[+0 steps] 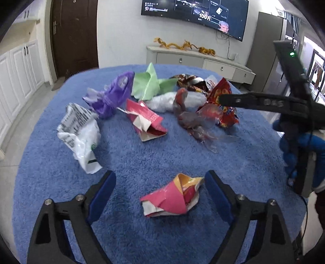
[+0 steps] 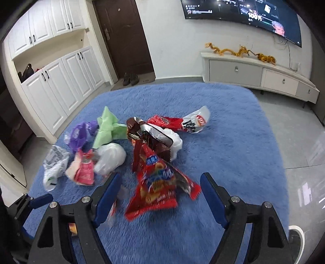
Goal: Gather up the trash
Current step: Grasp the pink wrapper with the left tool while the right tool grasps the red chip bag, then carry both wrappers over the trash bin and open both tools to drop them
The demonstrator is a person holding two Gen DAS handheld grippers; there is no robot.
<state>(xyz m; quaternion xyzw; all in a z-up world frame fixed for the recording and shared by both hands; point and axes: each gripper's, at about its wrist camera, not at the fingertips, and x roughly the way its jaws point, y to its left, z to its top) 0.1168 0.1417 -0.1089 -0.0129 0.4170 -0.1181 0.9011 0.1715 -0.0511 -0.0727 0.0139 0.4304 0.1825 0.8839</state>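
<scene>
Trash lies on a blue fluffy rug [image 1: 132, 162]. My left gripper [image 1: 160, 180] is open, its blue pads on either side of a crumpled pink and yellow carton [image 1: 172, 200]. My right gripper [image 2: 160, 181] is open, with a red snack bag [image 2: 156, 182] between its fingers; the bag also shows in the left wrist view [image 1: 222, 105]. The right gripper shows in the left wrist view as a black arm [image 1: 264, 102] over that bag. Further off lie a pink carton [image 1: 146, 119], a purple bag [image 1: 113, 95], green paper [image 1: 148, 83], a white printed bag [image 1: 81, 134] and clear plastic [image 1: 195, 126].
A brown foil wrapper [image 2: 146, 134], a white plastic wad [image 2: 110, 157] and a red and white packet [image 2: 182, 122] lie in the pile. White cabinets [image 2: 61, 81], a dark door [image 2: 124, 34], a low TV console [image 2: 260, 73] and a wall screen [image 2: 243, 14] stand around the rug. Shoes [image 2: 130, 79] sit by the door.
</scene>
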